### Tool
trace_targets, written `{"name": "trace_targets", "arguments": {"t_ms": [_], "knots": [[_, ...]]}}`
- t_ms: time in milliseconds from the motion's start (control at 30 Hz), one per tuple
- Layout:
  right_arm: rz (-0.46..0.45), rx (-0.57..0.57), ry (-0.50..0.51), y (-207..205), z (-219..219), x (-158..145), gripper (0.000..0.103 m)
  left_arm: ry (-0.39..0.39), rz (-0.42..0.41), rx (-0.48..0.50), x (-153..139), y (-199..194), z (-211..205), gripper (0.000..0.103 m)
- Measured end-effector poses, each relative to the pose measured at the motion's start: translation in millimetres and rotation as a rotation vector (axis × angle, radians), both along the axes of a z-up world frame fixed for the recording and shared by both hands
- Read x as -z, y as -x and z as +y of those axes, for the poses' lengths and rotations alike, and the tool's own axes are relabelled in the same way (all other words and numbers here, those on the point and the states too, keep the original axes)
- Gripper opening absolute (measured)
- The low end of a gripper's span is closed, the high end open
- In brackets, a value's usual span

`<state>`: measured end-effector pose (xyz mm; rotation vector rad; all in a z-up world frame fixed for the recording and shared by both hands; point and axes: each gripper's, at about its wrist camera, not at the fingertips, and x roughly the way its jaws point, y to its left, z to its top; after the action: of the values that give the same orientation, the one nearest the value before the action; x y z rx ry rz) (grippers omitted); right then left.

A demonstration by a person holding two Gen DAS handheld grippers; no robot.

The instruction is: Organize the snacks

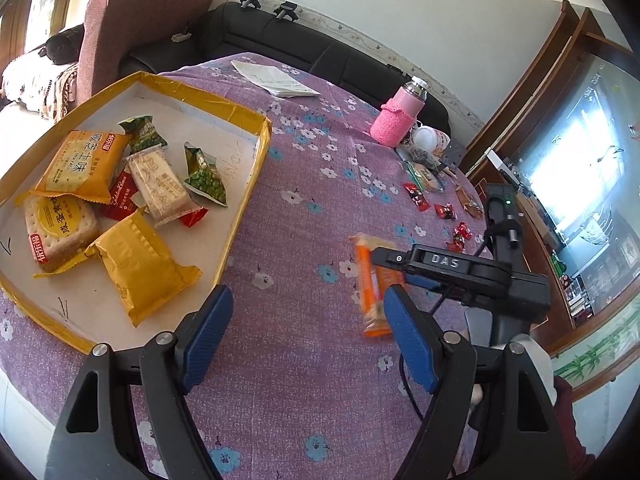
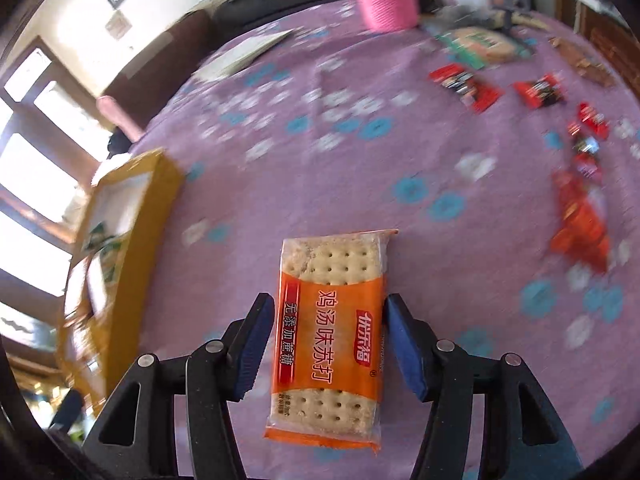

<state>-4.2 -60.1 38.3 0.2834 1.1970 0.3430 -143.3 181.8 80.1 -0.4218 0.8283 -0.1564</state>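
"DAS" is read on the right gripper [image 2: 326, 344], whose blue pads flank an orange soda-cracker packet [image 2: 332, 336], contact unclear; the left gripper [image 1: 308, 336] is held open, empty

I see a glossy plastic cracker pack [image 2: 328, 336] on soft printed cloth [image 2: 320, 160] — cardboard tray [image 1: 244, 200] at nine o'clock.

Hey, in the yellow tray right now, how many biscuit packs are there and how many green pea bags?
In the yellow tray:
biscuit packs: 4
green pea bags: 2
Total: 6
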Motion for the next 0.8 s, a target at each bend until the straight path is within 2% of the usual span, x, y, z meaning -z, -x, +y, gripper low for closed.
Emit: {"name": "trace_targets", "arguments": {"t_ms": [67, 133, 233, 300, 400, 500, 667, 800], "knots": [[-0.005, -0.03, -0.082, 5, -3, -9, 0.057, -0.006, -0.003, 0.004, -1, 2, 0, 0.078], [-0.1, 0.005, -0.119, 10, -26, -32, 0.058, -0.012, -0.006, 0.006, -1, 3, 0, 0.078], [-0.239, 0.131, -0.076, 12, -80, -61, 0.062, -0.01, -0.001, 0.011, 1, 2, -1, 0.078], [-0.267, 0.225, 0.005, 10, -117, -68, 0.065, -0.009, 0.011, 0.024, 5, 0, -6, 0.078], [-0.246, 0.317, 0.092, 2, -158, -59, 0.066, -0.013, 0.03, 0.053, 10, -4, -18, 0.078], [-0.202, 0.367, 0.093, -10, -181, -38, 0.066, -0.025, 0.047, 0.081, 13, -5, -31, 0.078], [-0.174, 0.373, 0.073, -26, -182, -13, 0.066, -0.058, 0.067, 0.09, 17, -7, -44, 0.078], [-0.181, 0.35, 0.12, -38, -166, 1, 0.065, -0.084, 0.093, 0.082, 25, -13, -51, 0.078]]}}
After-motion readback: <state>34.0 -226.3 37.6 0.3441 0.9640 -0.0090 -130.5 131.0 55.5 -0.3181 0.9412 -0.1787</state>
